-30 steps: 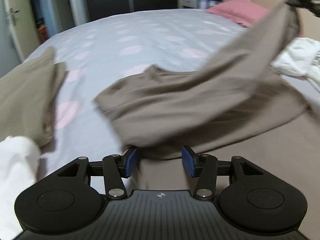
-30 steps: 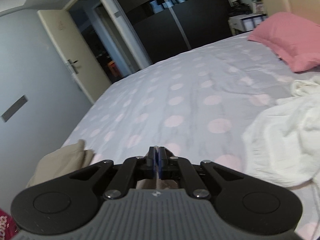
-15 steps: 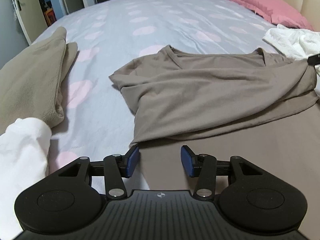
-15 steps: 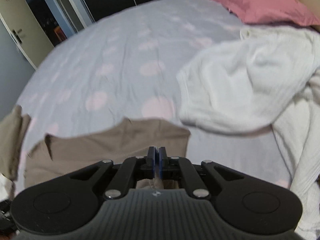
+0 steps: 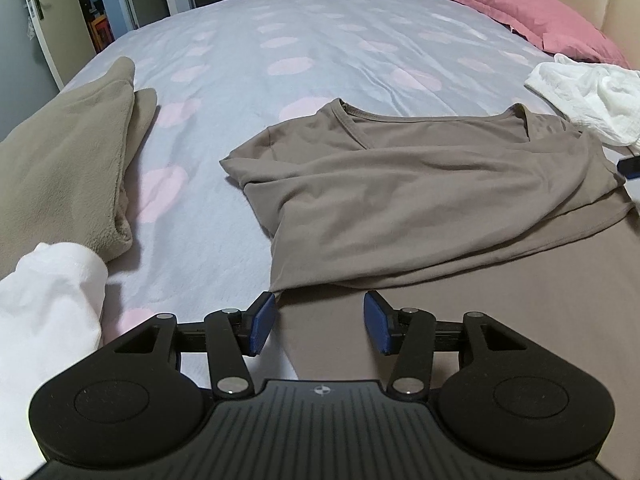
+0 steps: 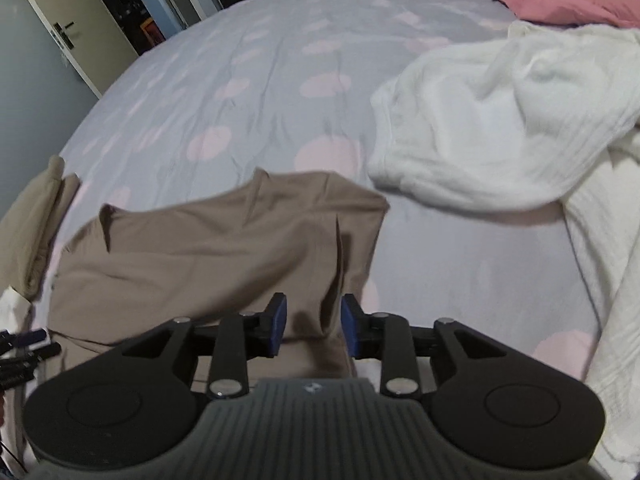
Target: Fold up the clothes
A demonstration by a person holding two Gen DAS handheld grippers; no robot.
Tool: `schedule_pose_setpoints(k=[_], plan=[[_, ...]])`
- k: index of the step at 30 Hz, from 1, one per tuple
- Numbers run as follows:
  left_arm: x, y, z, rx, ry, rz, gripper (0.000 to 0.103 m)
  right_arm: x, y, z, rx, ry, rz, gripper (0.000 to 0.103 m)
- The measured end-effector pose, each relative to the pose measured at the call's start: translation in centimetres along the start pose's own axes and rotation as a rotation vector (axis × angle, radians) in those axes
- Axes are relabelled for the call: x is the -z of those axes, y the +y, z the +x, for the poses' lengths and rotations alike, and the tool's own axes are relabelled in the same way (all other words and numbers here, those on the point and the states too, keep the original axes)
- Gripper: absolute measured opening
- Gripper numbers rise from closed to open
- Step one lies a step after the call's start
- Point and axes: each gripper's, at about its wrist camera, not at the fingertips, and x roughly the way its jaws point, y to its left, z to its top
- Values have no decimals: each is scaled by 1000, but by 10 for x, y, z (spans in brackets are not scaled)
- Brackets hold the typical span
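Note:
A taupe V-neck T-shirt (image 5: 420,184) lies on the bed with its top part folded down over the lower part. My left gripper (image 5: 319,322) is open over the shirt's near left edge, with nothing between its blue pads. In the right wrist view the same T-shirt (image 6: 208,248) spreads to the left, and my right gripper (image 6: 312,324) is open just above the shirt's right edge. A ridge of cloth stands between its pads without being pinched. A tip of the right gripper (image 5: 630,167) shows at the far right of the left wrist view.
The bed (image 5: 320,40) has a grey cover with pink dots. A folded beige fleece garment (image 5: 68,152) lies at the left. A white sleeve (image 5: 48,300) is near it. Crumpled white clothes (image 6: 500,120) lie at the right, a pink pillow (image 5: 532,16) behind. A door (image 6: 68,32) stands far left.
The right gripper carried the shirt's top down onto the lower part, then opened and let it go. The left gripper stayed open at the shirt's near edge.

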Motion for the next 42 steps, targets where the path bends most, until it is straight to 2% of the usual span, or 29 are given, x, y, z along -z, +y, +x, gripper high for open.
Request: schedule_pose_setpoints(k=[1, 3, 10, 13, 17, 20, 22, 24, 28, 31, 33, 36, 40, 41, 42], plan=[[0, 0, 1, -3, 0, 0, 47, 2, 1, 2, -5, 2, -5, 27], [-1, 0, 3, -10, 0, -2, 47, 4, 2, 4, -14, 6, -13, 1], [-3, 16, 4, -43, 3, -69, 43, -6, -3, -29, -7, -38, 17, 0], [-2, 21, 3, -60, 12, -82, 43, -4, -5, -33, 11, -13, 7, 0], [-5, 26, -3, -73, 4, -96, 43, 11, 0, -12, 56, 85, -50, 1], [-9, 31, -11, -69, -24, -114, 43, 17, -5, -2, 75, 110, -57, 4], [-14, 34, -16, -52, -43, -131, 43, 14, -9, -8, 84, 88, -37, 8], [-21, 37, -17, -33, -61, -136, 43, 9, -12, -15, 94, 61, -16, 17], [-38, 44, -15, -16, -80, -176, 43, -1, -10, -18, 94, 7, 9, 18], [-54, 55, -8, 13, -90, -215, 43, -8, -6, -13, 89, -3, 33, 25], [-65, 64, 1, 15, -85, -231, 43, -11, -1, -8, 85, -2, 32, 28], [-79, 82, 23, 60, -51, -303, 43, -15, 4, -2, 80, -3, 22, 28], [-90, 93, 50, 53, -18, -332, 43, -22, 2, 7, 88, -16, 40, 29], [-91, 96, 55, 58, -8, -336, 42, -24, 2, 10, 90, -19, 45, 30], [-91, 98, 60, 63, 1, -341, 36, -26, 2, 12, 92, -22, 49, 33]])
